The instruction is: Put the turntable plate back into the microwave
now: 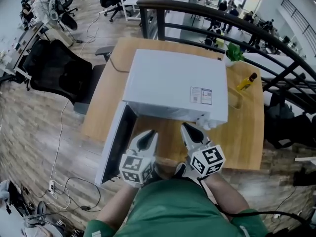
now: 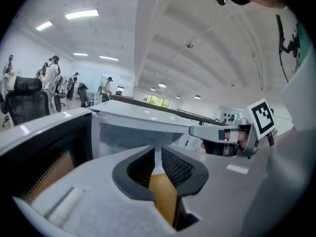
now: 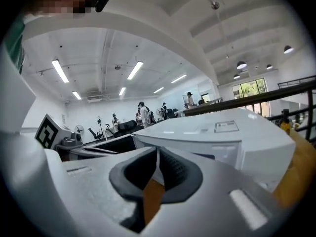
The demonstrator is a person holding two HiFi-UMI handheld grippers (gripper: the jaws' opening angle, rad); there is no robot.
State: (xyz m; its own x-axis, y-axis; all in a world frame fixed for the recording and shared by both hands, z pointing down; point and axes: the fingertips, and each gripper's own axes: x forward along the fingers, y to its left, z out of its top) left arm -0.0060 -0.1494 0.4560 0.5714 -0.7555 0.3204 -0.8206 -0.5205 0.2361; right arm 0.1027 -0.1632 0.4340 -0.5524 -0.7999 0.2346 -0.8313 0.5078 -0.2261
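Observation:
A white microwave (image 1: 175, 83) stands on a wooden table (image 1: 244, 137), and its door (image 1: 116, 142) hangs open toward the left. No view shows the turntable plate. Both grippers hover side by side at the table's front edge, just before the microwave's open front. My left gripper (image 1: 148, 135) is shut with nothing between its dark pads (image 2: 143, 167). My right gripper (image 1: 186, 128) is also shut and empty. The left gripper view looks along its jaws at the microwave (image 2: 133, 115) and shows the right gripper (image 2: 197, 131) alongside. The right gripper view faces the microwave (image 3: 222, 132).
A yellow bottle (image 1: 246, 81) and a green plant (image 1: 234, 52) stand at the table's far right. A black office chair (image 1: 57, 65) sits left of the table. A dark railing (image 1: 222, 19) runs behind. Cables lie on the floor at lower left.

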